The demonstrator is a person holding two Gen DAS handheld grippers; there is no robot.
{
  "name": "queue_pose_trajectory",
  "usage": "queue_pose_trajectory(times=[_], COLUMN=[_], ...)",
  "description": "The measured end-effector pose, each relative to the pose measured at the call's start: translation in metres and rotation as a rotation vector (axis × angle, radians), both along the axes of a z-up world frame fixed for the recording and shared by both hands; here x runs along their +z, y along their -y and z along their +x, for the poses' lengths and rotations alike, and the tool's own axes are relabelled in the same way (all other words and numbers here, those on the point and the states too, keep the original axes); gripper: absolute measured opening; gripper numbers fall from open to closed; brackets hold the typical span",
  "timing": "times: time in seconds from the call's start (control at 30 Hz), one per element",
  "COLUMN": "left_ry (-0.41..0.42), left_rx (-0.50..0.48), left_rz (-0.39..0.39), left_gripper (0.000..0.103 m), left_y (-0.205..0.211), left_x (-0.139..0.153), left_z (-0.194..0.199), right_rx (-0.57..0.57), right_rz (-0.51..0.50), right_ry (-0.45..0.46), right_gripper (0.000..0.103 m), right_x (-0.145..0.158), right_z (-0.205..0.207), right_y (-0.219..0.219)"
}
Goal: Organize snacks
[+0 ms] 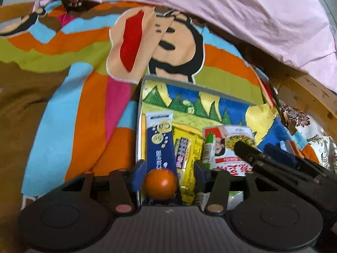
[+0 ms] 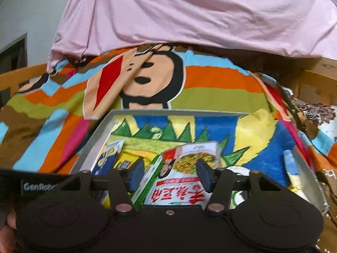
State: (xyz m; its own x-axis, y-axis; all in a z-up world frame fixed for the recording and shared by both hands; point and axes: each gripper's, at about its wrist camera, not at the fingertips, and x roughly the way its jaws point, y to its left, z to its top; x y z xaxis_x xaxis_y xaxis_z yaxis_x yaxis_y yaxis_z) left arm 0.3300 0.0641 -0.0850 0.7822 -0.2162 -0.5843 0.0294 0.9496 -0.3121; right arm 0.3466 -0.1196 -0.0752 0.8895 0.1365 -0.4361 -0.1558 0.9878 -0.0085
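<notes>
A shallow grey tray (image 1: 140,113) (image 2: 168,111) lined with a bright drawing lies on a cartoon bedspread. In it, side by side, are a blue box (image 1: 160,141) (image 2: 106,158), a yellow packet (image 1: 187,147) and a white-and-red snack packet (image 1: 227,145) (image 2: 181,181). A small round orange thing (image 1: 160,184) rests on the blue box's near end, between the pads of my open left gripper (image 1: 169,174). My right gripper (image 2: 171,174) (image 1: 261,150) is open just over the white-and-red packet, its pads apart from it.
A pink cloth (image 2: 189,14) is heaped at the back over the striped cartoon bedspread (image 1: 73,109). A wooden bed frame (image 1: 307,97) and patterned fabric (image 1: 316,139) lie to the right. A pale blue item (image 2: 290,162) sits at the tray's right side.
</notes>
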Motion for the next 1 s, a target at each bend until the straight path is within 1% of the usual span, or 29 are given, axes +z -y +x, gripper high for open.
queue_pose_trajectory(times=[0.07, 0.13, 0.2, 0.23, 0.3, 0.33, 0.4, 0.47, 0.53, 0.6, 0.77, 0.87, 1.0], left_ry=[0.025, 0.047, 0.065, 0.075, 0.097, 0.109, 0.129, 0.155, 0.181, 0.197, 0.221, 0.237, 0.24], left_rx=[0.007, 0.016, 0.027, 0.035, 0.055, 0.063, 0.073, 0.085, 0.094, 0.097, 0.094, 0.073, 0.042], left_rz=[0.031, 0.05, 0.051, 0.05, 0.053, 0.053, 0.052, 0.053, 0.058, 0.063, 0.084, 0.108, 0.164], left_gripper=[0.069, 0.073, 0.078, 0.08, 0.088, 0.09, 0.096, 0.099, 0.101, 0.102, 0.102, 0.102, 0.102], left_y=[0.003, 0.004, 0.003, 0.003, 0.001, 0.0, -0.002, -0.005, -0.006, -0.006, 0.0, 0.005, 0.012], left_x=[0.008, 0.017, 0.026, 0.031, 0.04, 0.046, 0.055, 0.065, 0.075, 0.083, 0.097, 0.101, 0.097], left_z=[-0.006, -0.011, -0.018, -0.022, -0.03, -0.036, -0.045, -0.056, -0.068, -0.078, -0.105, -0.124, -0.151], right_rx=[-0.017, -0.031, -0.04, -0.045, -0.052, -0.055, -0.056, -0.049, -0.036, -0.032, -0.045, -0.051, -0.07], right_rz=[0.002, -0.002, 0.0, 0.003, 0.014, 0.019, 0.025, 0.033, 0.044, 0.044, 0.048, 0.046, 0.024], right_ry=[0.026, 0.051, 0.071, 0.078, 0.092, 0.096, 0.106, 0.115, 0.124, 0.13, 0.124, 0.118, 0.105], right_gripper=[0.068, 0.072, 0.075, 0.079, 0.083, 0.085, 0.089, 0.098, 0.102, 0.102, 0.102, 0.102, 0.102], right_x=[0.011, 0.022, 0.033, 0.037, 0.047, 0.053, 0.062, 0.072, 0.081, 0.088, 0.098, 0.099, 0.102], right_z=[-0.005, -0.011, -0.018, -0.022, -0.03, -0.034, -0.043, -0.055, -0.068, -0.081, -0.115, -0.134, -0.158], right_y=[0.005, 0.009, 0.013, 0.015, 0.019, 0.021, 0.024, 0.027, 0.03, 0.032, 0.036, 0.04, 0.045])
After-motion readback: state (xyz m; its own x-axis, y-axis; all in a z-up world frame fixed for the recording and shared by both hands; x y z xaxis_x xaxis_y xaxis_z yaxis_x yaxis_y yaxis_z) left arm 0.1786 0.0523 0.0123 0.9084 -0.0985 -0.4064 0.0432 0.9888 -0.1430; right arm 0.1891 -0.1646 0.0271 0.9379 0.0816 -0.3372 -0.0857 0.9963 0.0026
